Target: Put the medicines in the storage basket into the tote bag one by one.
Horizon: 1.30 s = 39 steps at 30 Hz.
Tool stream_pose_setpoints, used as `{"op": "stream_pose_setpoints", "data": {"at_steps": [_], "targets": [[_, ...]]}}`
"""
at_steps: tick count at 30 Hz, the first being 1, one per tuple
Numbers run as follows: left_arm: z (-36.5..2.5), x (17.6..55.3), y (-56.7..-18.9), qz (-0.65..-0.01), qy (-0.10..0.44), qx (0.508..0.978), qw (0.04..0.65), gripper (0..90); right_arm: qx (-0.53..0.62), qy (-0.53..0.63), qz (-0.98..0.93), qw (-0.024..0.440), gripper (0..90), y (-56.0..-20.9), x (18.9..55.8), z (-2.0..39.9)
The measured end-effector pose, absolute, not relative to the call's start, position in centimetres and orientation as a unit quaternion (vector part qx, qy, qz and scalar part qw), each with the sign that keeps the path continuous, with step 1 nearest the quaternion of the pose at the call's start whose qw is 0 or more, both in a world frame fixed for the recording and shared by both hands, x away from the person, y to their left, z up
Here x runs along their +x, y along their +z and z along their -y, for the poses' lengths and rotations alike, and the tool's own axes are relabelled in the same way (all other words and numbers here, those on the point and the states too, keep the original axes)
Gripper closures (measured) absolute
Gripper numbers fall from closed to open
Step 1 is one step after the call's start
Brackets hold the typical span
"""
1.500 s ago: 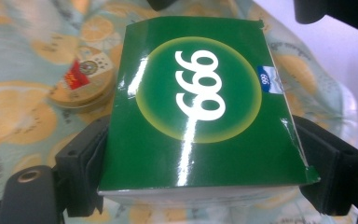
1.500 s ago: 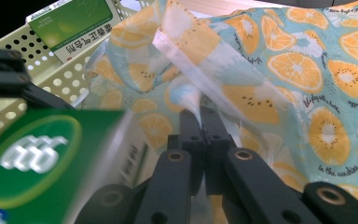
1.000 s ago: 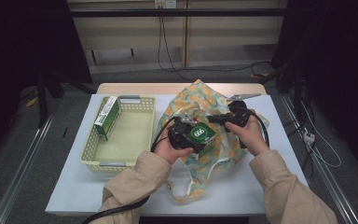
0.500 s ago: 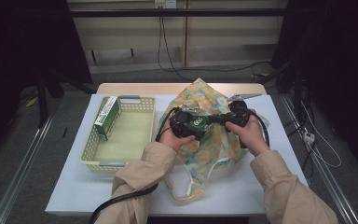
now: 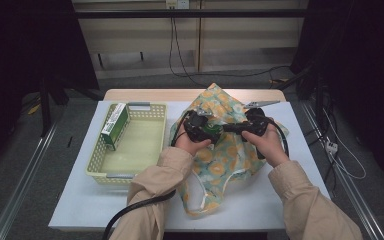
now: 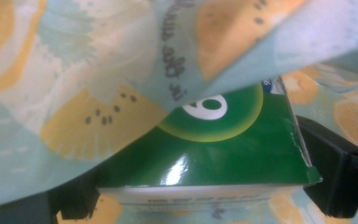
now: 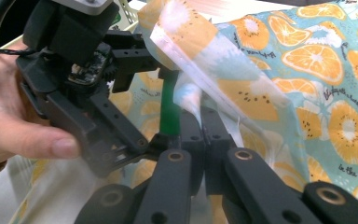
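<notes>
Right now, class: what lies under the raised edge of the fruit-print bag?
In the left gripper view, a green box held between the left gripper jaws slides under the fruit-print bag. The fabric covers the box's far end and the bag's inside.

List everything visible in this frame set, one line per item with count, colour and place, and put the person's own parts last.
Table: one, white top, centre of the high view.
Basket: one, pale yellow, on the table's left part.
Green carton in basket: one, green and white, leaning on the basket's left wall.
Fabric bag: one, pale blue with orange-slice print, on the table right of the basket.
Green box: one, green with a white edge, between the left gripper's jaws, partly under the bag's edge.
Left gripper: one, black, shut on the green box.
Right gripper: one, black, shut on the bag's edge.
Sleeves: two, beige, entering from the bottom.
</notes>
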<state>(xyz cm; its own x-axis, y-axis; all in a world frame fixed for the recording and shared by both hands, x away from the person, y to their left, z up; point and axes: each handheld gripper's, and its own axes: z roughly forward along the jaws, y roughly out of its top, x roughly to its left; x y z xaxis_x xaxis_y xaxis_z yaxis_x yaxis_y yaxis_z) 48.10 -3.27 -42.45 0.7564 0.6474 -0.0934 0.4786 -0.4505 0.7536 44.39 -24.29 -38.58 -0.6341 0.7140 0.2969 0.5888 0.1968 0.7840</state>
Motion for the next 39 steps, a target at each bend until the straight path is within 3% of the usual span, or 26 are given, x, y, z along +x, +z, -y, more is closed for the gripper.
{"op": "stream_pose_setpoints", "data": {"at_steps": [5,21,39], "targets": [[2.8,47.3,-41.8,-0.330,0.082,0.854,0.393,8.2,0.424,0.471,-0.770,0.069,89.8,-38.7,44.4,24.3],[-0.7,43.9,-38.5,-0.285,0.063,0.874,0.388,8.0,0.429,0.464,-0.771,0.074,89.8,-38.9,44.4,23.8],[-7.3,43.6,-35.7,-0.289,0.061,0.864,0.407,6.6,0.428,0.464,-0.772,0.072,89.8,-39.0,44.2,23.9]]}}
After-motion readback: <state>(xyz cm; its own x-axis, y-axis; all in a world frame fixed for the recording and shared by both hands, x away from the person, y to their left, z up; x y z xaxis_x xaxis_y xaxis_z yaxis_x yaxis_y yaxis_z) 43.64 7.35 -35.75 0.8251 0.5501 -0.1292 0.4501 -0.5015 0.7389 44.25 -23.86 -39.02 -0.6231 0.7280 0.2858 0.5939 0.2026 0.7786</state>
